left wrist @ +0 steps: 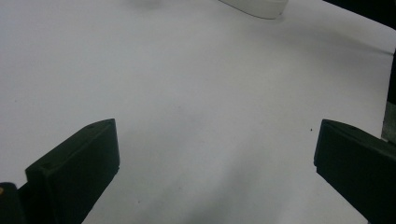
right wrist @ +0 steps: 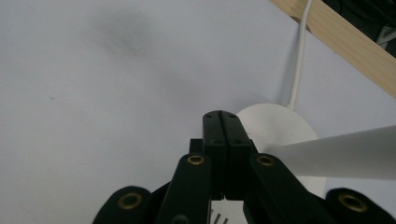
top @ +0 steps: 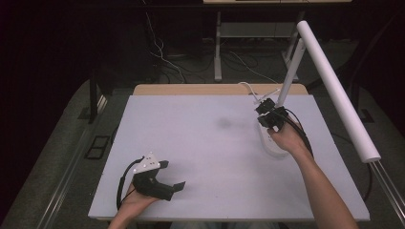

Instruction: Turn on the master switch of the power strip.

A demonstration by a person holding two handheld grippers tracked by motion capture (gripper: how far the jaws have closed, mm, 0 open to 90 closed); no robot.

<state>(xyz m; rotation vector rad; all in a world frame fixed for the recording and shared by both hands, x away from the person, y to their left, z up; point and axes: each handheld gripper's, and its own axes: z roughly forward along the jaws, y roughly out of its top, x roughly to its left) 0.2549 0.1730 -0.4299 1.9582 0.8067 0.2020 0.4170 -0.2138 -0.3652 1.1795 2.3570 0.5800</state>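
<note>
From the high view I see my left gripper [top: 173, 175] low in the lower left of the frame, resting near the front edge of the white table [top: 205, 143], held by the left hand [top: 136, 200] with its grey three-cornered plate facing up. Its jaws stand wide apart, and in the left gripper view they frame nothing but bare tabletop, with the end of a white power strip [left wrist: 254, 7] at the top edge of that frame. My right gripper [top: 270, 114] sits right of centre in the high view, the right hand [top: 286, 139] behind it and over the power strip [top: 273, 143]. In the right gripper view the jaws are pressed flat together with no gap; I can't make out anything between them. Just beyond their tips is a round white base [right wrist: 280, 126], with a white cord [right wrist: 301, 56] running from it to the wooden table edge [right wrist: 345, 39] in the upper right. A white tube [top: 291, 71] rises at a slant beside that gripper, and a thicker white tube [top: 336, 90] slants across the right side of the high view.
</note>
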